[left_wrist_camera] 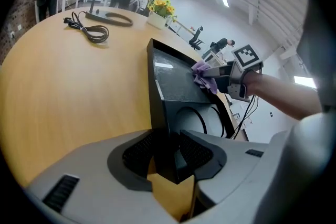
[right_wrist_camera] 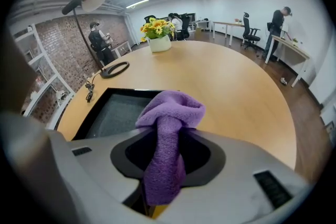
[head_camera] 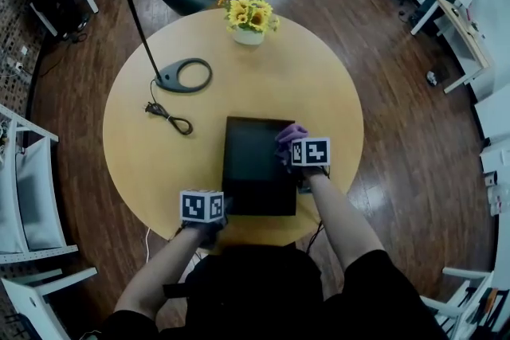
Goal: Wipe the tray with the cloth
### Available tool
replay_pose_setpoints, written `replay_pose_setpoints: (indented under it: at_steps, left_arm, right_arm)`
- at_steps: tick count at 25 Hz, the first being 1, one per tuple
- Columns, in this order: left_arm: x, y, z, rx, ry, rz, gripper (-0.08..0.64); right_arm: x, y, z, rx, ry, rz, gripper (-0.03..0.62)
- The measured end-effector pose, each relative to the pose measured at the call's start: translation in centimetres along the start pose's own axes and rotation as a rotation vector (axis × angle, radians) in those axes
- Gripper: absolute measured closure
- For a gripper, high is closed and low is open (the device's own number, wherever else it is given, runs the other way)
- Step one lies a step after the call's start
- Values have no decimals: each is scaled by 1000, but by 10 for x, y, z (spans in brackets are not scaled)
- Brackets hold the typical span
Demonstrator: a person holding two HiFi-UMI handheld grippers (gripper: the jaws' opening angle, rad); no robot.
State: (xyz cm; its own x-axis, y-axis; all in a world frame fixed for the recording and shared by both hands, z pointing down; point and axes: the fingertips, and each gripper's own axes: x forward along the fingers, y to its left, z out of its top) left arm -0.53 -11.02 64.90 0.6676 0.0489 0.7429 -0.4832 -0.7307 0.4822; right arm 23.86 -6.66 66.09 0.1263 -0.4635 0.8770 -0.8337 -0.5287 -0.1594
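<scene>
Left tongs [left_wrist_camera: 167, 150] clamp the matte black tray [left_wrist_camera: 176, 86]; right tongs [right_wrist_camera: 167, 152] pinch fleecy purple cloth [right_wrist_camera: 170, 110].

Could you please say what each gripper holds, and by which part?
The left gripper clamps the tray at its near corner; the right gripper pinches the cloth by its bunched middle.
</scene>
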Motion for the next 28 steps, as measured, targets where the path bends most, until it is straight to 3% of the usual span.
replay_pose_setpoints:
  at_steps: [6,19,24,28]
  left_arm:
    - [0,-2,-1,7,-16,12,402]
    - [-1,2,2,-36,-58,17,402]
    - [-1,5,0,-62,-69,17,402]
    - [-2,5,0,-59,-77,23,403]
  right_arm:
    - [-23,11,-50,8,7,46,457]
    - [-67,31,-113,148,-87,158,457]
    - [-82,40,-151,140,-72,187,457]
    - [-82,42,-158,132,-76,196,459]
